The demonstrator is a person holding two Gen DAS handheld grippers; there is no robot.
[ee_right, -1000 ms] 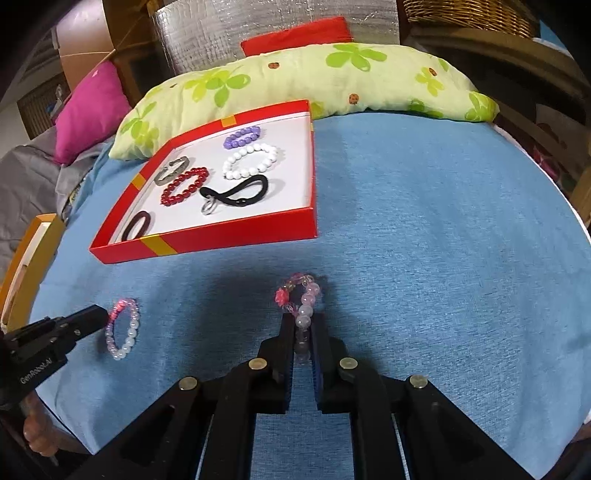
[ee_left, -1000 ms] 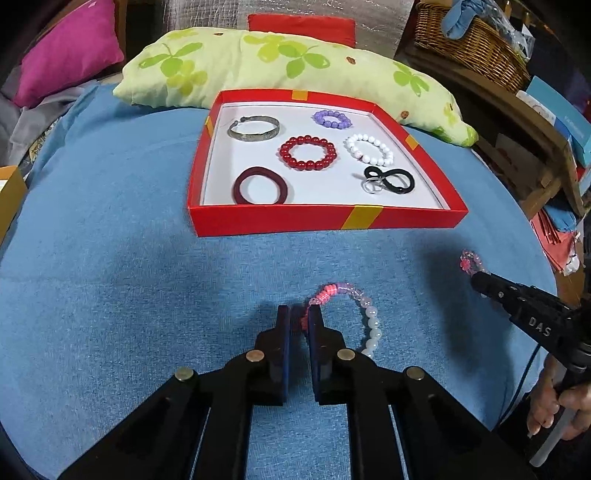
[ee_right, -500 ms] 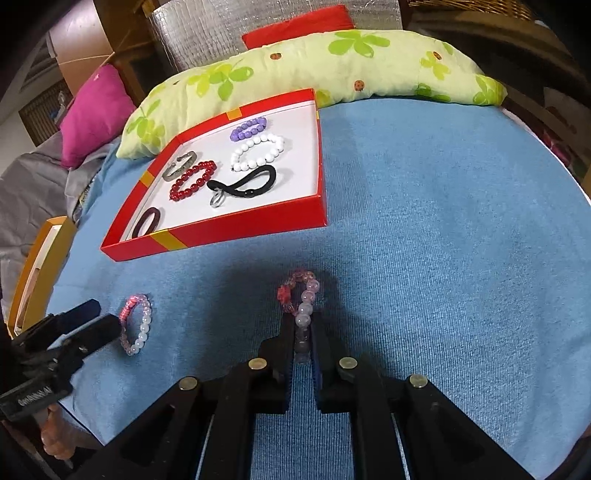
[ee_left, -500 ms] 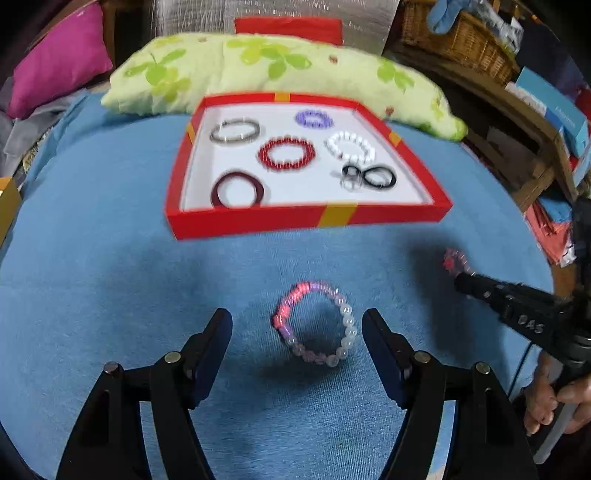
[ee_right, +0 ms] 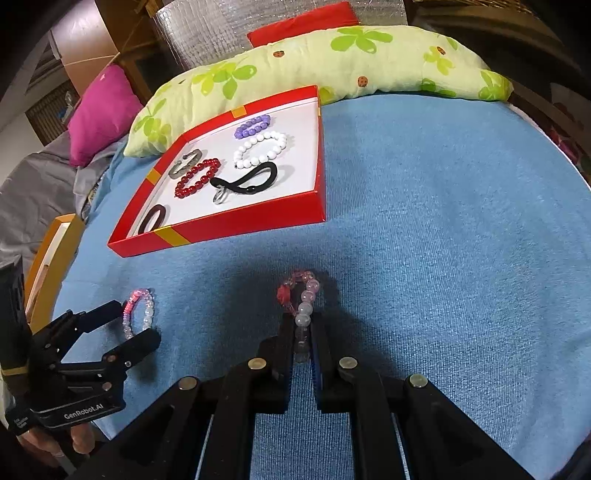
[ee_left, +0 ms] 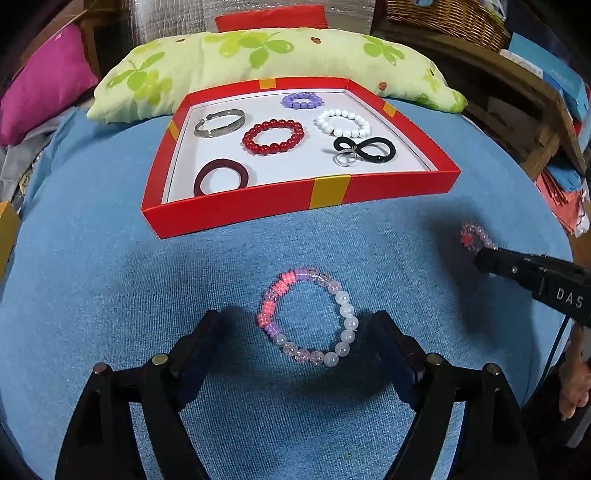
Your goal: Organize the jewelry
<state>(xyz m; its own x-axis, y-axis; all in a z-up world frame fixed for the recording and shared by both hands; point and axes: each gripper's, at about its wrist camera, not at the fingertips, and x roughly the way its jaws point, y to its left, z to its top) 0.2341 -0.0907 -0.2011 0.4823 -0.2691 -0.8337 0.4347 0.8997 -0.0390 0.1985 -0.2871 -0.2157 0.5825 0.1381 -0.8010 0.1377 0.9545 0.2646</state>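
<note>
A pink, purple and white bead bracelet lies flat on the blue cloth between the fingers of my left gripper. Its jaws are opening and the pads stand clear of the beads on both sides; the right wrist view shows the same left gripper and bracelet. My right gripper is shut on a pale pink bead bracelet, which sticks out ahead of the tips, low over the cloth. Beyond stands the red box holding several bracelets and bands.
A green flowered pillow lies behind the box, with a pink cushion at far left. A wicker basket and shelves stand at back right. An orange box edge sits at the cloth's left border.
My left gripper has opened wide and let go of the pink-and-white bracelet, which now lies flat between its fingers. The right gripper stays shut on its bracelet.
</note>
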